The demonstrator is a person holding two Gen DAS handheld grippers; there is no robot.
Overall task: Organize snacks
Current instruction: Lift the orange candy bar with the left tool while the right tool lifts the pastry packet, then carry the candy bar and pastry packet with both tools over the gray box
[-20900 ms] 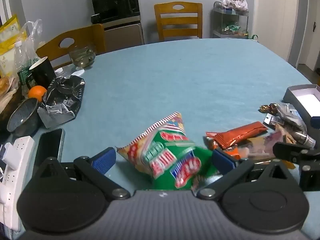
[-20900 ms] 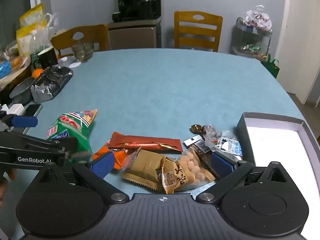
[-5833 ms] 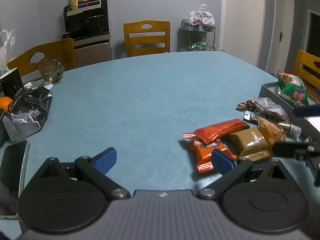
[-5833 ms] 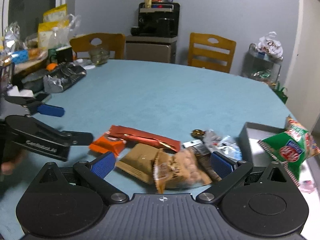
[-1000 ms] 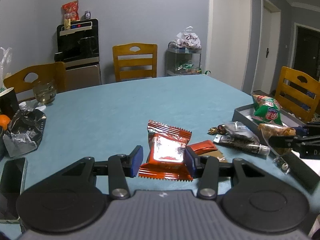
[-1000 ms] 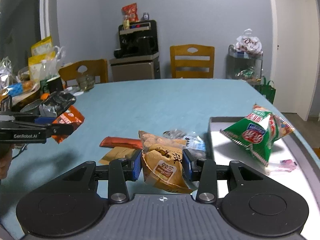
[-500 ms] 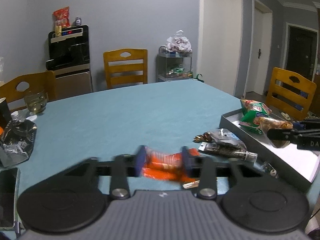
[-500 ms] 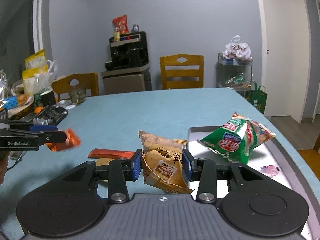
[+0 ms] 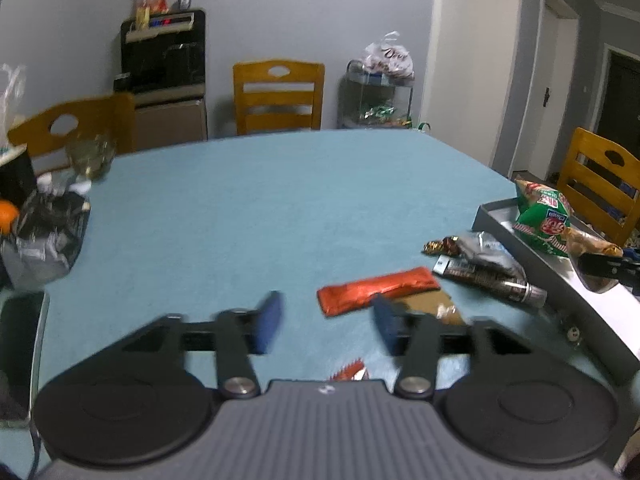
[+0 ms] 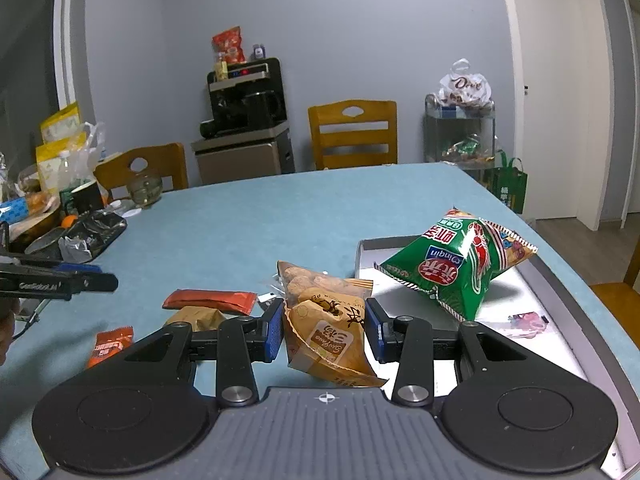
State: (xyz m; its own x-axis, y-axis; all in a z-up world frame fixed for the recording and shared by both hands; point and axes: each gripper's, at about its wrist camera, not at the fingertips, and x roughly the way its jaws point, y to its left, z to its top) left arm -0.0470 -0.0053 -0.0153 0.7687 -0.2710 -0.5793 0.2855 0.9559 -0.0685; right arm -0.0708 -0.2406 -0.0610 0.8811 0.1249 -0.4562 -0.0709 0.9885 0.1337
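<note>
Dropped from the left gripper (image 9: pixel 326 322), now parted and empty, the small orange foil packet (image 10: pixel 110 345) lies below it. Right gripper (image 10: pixel 325 328) clamps the tan crinkled peanut bag (image 10: pixel 326 334), probably bound for the grey tray (image 10: pixel 560 300) just beside it.

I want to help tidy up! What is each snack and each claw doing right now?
Left claw: open, empty.
Right claw: shut on the tan snack bag.
Green chip bag: lying in the gray tray.
Small orange packet: lying on the table.
Long red bar: lying on the table.
</note>
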